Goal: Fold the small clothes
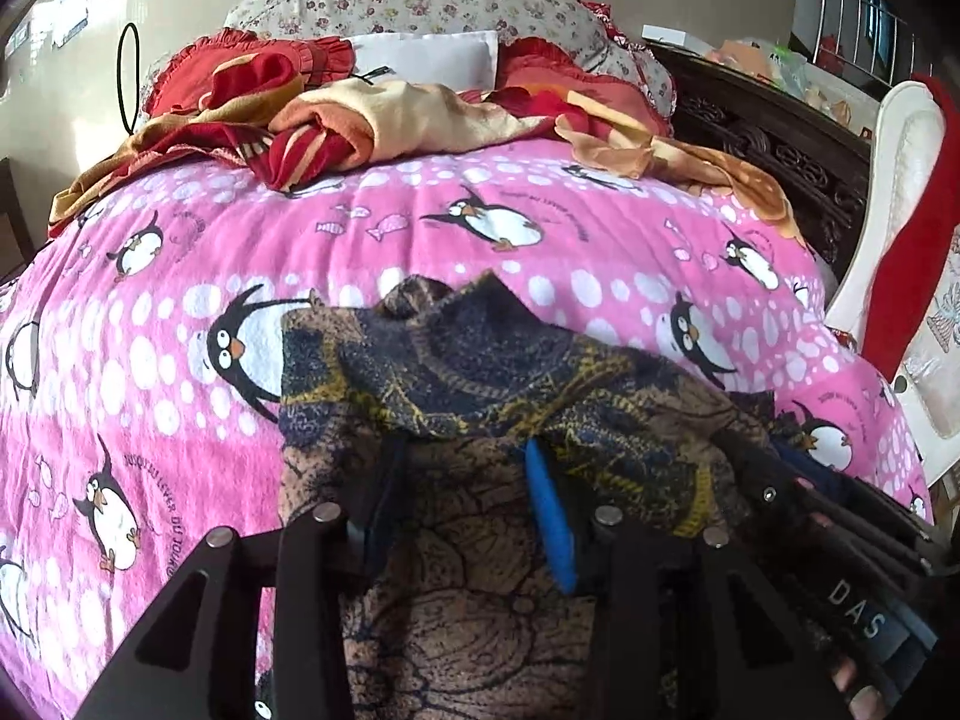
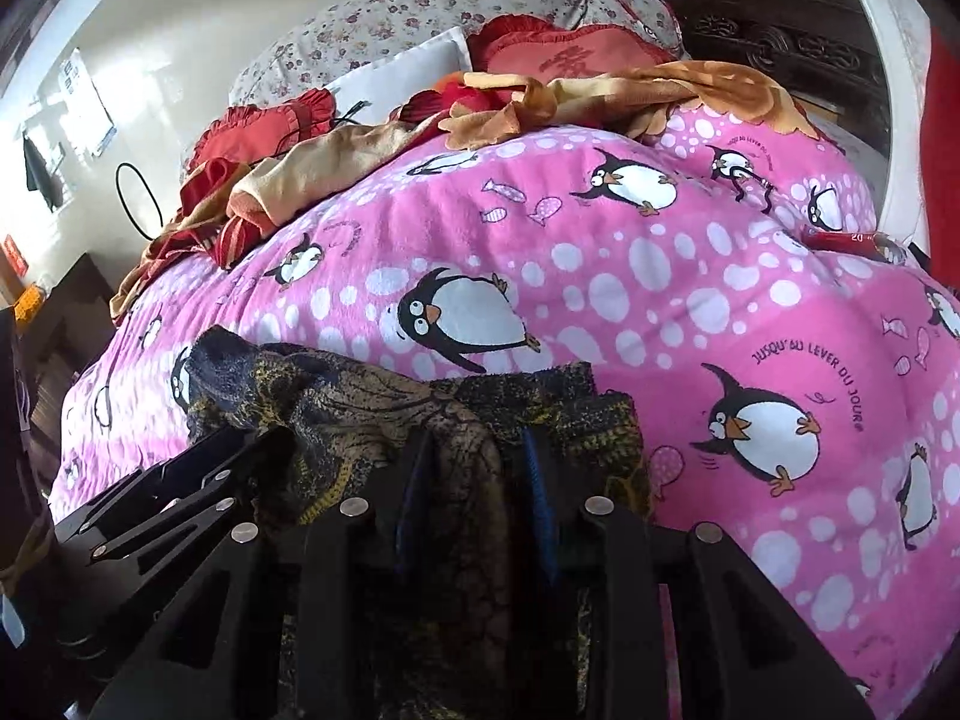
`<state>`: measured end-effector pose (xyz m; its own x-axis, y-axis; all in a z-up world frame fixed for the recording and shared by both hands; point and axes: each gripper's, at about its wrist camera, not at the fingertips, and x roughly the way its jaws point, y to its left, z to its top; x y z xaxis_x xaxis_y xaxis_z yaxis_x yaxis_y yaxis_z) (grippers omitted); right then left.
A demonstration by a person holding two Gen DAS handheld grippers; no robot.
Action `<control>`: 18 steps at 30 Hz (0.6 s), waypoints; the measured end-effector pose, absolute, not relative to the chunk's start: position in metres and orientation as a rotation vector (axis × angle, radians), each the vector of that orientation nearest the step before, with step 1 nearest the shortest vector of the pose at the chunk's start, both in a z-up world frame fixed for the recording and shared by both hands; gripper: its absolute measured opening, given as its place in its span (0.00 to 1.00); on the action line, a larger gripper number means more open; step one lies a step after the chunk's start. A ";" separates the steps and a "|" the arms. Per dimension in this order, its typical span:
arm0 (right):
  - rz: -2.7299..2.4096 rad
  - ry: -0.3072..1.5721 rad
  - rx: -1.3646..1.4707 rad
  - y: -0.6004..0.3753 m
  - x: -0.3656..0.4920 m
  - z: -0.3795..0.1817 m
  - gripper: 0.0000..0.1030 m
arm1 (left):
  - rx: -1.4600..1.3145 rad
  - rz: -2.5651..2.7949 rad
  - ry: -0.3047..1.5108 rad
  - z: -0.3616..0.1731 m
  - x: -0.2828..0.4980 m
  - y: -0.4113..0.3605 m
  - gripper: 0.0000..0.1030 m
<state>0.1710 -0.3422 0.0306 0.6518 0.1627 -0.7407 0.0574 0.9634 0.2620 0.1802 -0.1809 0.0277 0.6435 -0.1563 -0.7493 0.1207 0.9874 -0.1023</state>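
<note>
A small brown, navy and yellow patterned garment lies bunched on the pink penguin blanket. My left gripper is shut on its near edge; cloth drapes over the blue-padded fingers. The right gripper shows at the lower right of this view. In the right wrist view the same garment is pinched in my right gripper, fingers close together with fabric between them. The left gripper is beside it at the left, in the cloth too.
A heap of red, orange and cream clothes lies at the blanket's far end before floral pillows. A dark carved cabinet and a white chair with red cloth stand at the right. A red tube lies on the blanket.
</note>
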 end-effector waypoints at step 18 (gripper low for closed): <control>0.061 0.872 0.262 -0.339 0.178 0.028 0.40 | -0.043 -0.176 0.886 0.032 0.183 -0.181 0.43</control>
<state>0.1783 -0.3388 0.0285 0.6434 0.1597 -0.7487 0.0537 0.9662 0.2522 0.1829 -0.1810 0.0319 0.6192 -0.1708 -0.7664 0.1349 0.9847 -0.1104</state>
